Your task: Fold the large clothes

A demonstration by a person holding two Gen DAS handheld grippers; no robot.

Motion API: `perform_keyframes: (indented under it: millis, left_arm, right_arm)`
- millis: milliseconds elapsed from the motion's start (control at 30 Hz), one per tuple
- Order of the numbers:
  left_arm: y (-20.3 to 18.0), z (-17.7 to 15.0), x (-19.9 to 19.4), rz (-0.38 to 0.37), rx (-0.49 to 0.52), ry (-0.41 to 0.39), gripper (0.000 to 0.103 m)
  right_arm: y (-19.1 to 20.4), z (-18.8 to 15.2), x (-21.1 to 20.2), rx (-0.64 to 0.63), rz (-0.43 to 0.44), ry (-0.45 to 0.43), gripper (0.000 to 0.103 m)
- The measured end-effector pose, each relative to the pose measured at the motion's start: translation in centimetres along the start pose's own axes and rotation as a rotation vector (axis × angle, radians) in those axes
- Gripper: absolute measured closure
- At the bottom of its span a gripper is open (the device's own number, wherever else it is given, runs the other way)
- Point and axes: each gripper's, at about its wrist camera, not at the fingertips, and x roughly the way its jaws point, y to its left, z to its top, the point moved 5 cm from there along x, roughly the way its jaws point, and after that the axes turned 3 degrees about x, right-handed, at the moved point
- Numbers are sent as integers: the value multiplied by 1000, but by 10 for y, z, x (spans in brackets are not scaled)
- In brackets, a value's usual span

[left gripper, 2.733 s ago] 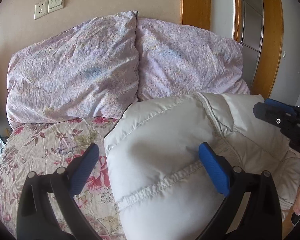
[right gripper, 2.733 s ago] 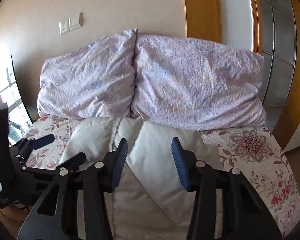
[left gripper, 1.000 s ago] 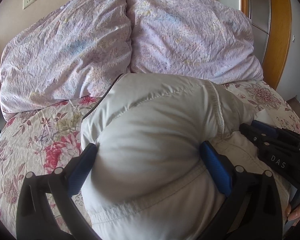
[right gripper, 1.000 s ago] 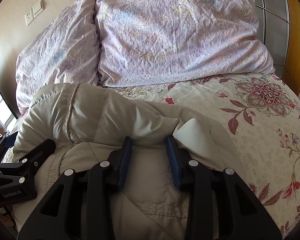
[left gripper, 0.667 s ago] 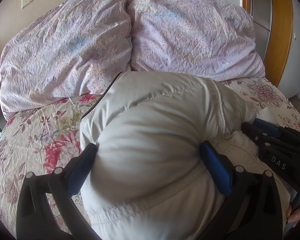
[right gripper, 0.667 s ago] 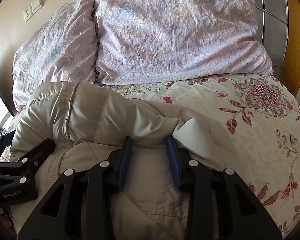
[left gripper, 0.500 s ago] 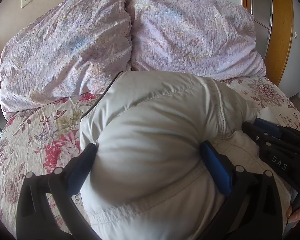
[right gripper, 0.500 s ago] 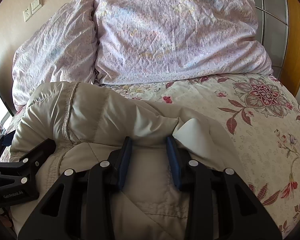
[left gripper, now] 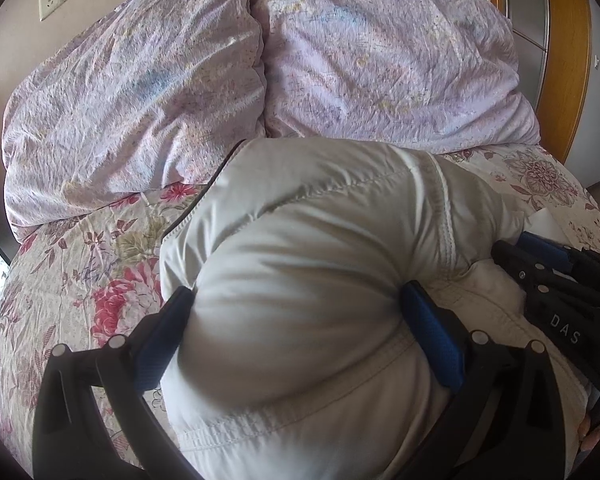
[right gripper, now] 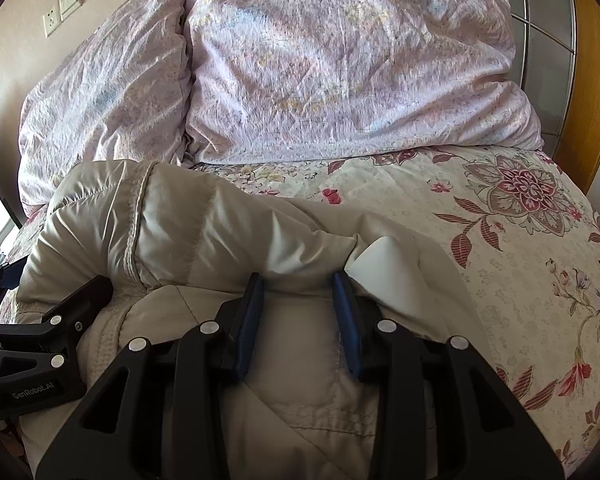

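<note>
Mid-fold on a floral bedspread: the left gripper clamps wide around a puffy jacket bulge; the right gripper pinches a narrower fold. Next, likely, releasing both and flattening the near bundle.

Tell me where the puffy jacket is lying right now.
The jacket lies bunched on the flowered bedspread just below the two lilac pillows, filling the lower middle of both views, gripped by the left tool and the right tool.

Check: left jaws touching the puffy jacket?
Touching. Left wrist view: the left gripper has both jaws pressed into the jacket, which bulges between them.
</note>
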Motion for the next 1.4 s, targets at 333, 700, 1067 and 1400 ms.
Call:
perform_keyframes:
  millis: [333, 700, 1067, 1400]
  left_arm:
    - [1, 1, -16, 61, 19, -18, 2]
    - [16, 39, -42, 102, 1, -62, 2]
    - [17, 21, -6, 54, -45, -36, 2]
    - [11, 19, 14, 47, -41, 15, 2]
  right_arm:
    - [4, 1, -7, -21, -43, 5, 66]
    - [-14, 34, -37, 31, -74, -59, 64]
    - [-24, 11, -10, 42, -115, -82, 63]
    - [-30, 9, 4, 83, -70, -40, 63]
